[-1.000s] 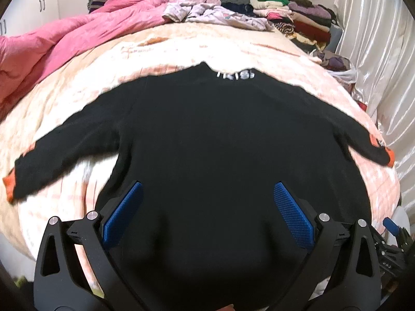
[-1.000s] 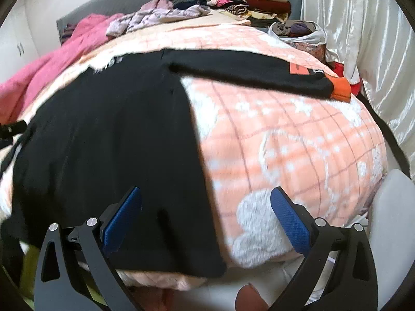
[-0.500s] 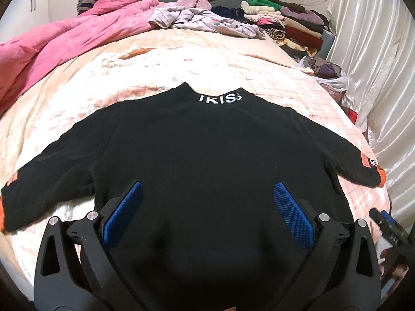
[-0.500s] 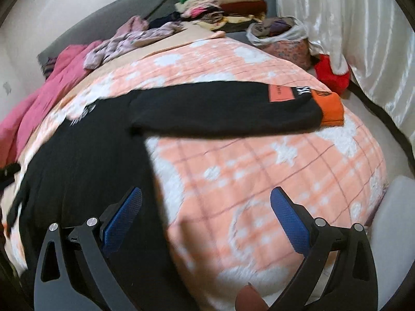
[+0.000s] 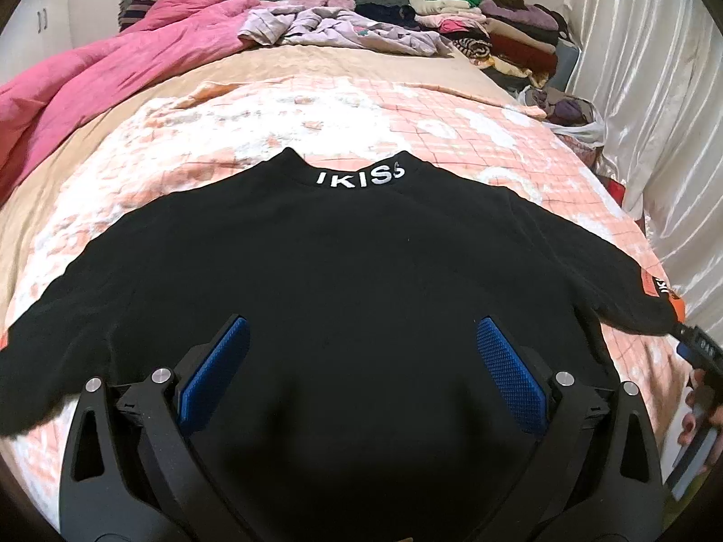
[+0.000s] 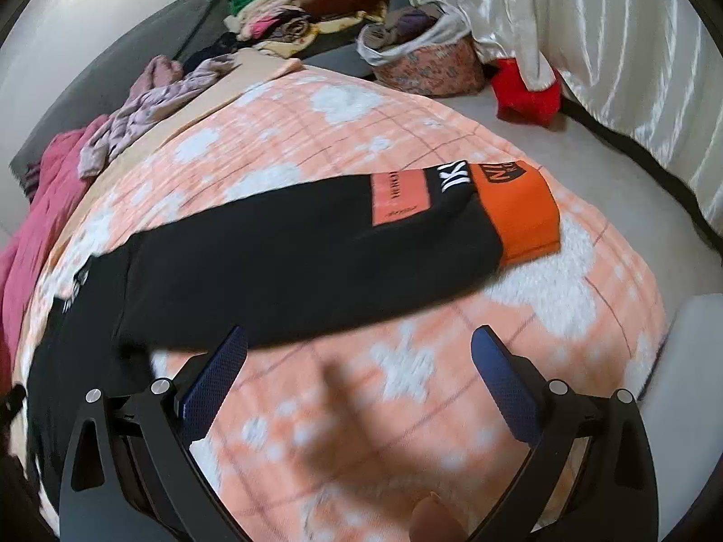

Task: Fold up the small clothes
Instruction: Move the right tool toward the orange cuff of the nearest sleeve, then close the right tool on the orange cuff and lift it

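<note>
Sweater (image 5: 343, 280) lies flat on the bed (image 5: 316, 108), spread out back-up, collar pointing away with white "IKISS" lettering (image 5: 359, 177). Both sleeves out to the sides; left one runs off toward the frame edge. Right sleeve (image 6: 307, 266) stretches across the peach checked blanket (image 6: 452, 361), ending in an orange cuff (image 6: 519, 212) with an orange patch (image 6: 400, 198) just short of it.

Left tongs (image 5: 361, 375) wide open, nothing held, hovering over the lower body of the sweater; blue pads (image 5: 214, 379) well apart. Contact with the fabric: cannot tell.

Right tongs (image 6: 357, 384) also wide open, empty, above bare blanket just below the right sleeve. Left pad (image 6: 217, 379) sits close to the sleeve's lower edge, near the armpit. Frame is motion-blurred here. In the left view the right tongs show at the far right edge, beside the cuff.

Background: pink duvet (image 5: 104, 72) on the left, loose lilac clothes (image 5: 343, 29) at the head of the bed, folded stack (image 5: 492, 31) in the far right corner, bag of clothes (image 6: 424, 49) and a red item (image 6: 524, 90) by the white curtain (image 6: 610, 45).
</note>
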